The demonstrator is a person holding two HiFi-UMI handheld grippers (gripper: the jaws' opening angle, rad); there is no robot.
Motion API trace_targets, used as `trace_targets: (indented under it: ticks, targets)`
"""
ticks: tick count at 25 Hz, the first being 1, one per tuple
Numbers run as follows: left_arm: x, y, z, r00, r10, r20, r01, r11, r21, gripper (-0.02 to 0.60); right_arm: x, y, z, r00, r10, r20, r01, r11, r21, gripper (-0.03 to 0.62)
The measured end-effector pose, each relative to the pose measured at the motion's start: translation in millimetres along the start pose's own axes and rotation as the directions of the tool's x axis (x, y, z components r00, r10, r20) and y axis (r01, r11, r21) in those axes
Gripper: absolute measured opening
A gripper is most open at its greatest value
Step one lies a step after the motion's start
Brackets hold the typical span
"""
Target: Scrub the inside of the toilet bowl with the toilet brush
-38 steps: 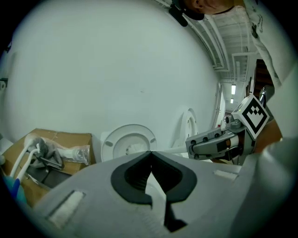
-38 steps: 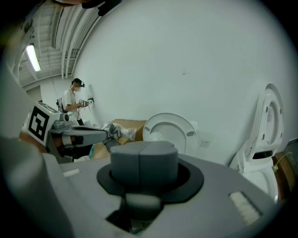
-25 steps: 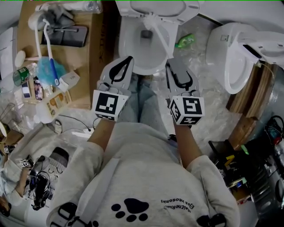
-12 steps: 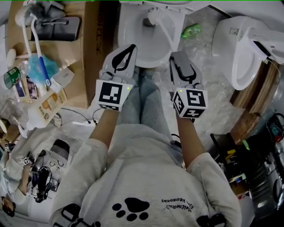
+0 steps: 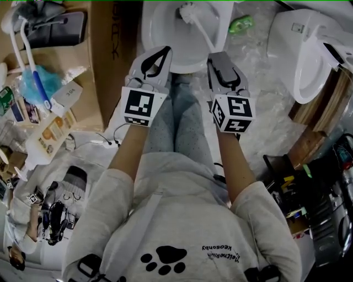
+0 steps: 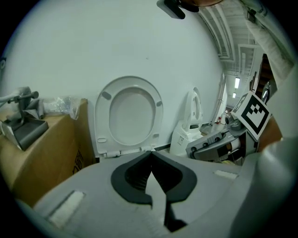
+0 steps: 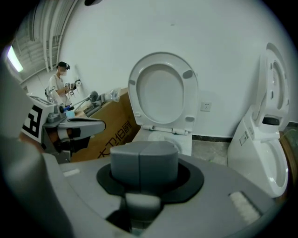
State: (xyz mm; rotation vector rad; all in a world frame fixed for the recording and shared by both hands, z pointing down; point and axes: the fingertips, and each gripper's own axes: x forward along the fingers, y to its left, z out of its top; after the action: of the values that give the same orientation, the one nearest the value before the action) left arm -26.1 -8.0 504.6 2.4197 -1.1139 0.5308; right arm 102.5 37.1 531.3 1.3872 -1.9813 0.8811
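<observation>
Near the toilet bowl's [image 5: 149, 38] front rim, left gripper [image 5: 161, 52] and right gripper [image 5: 218, 57] jaws were together, empty; unopened, they risked knocking the toilet brush [image 5: 201, 30] aside.

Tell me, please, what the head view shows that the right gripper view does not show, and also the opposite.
Only the head view: the toilet brush lying in the toilet bowl, a green object beside that bowl, and the right tool seen from above.

Only the right gripper view: the raised toilet seat, a wall socket, a person far behind, and the right tool's jaws shut together with nothing between them.

Both: the left tool, the cardboard box and the second toilet.
</observation>
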Motion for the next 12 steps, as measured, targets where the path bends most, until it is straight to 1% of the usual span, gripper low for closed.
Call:
trace_targets:
  ticks: [2,7,12]
  targets:
    - [4,2,-12,1.0,-0.004,-0.019,0.004,1.0,-0.005,-0.002,7,-2,-7,1.0,-0.002,-0.013,0.002,1.0,-0.002,0.147]
    - [15,4,-36,0.997,-0.005,-0.083,0.007,1.0,0.021,-0.002,25,-8,-23,0.998,-0.012,-0.054,0.01,0.999,-0.031,0.147]
    - [19,6,-46,0.994,-0.024,-0.106,0.026,1.0,0.018,-0.002,45,-10,-43,0.995,-0.012,-0.104,0.006,0.999,-0.053,0.147]
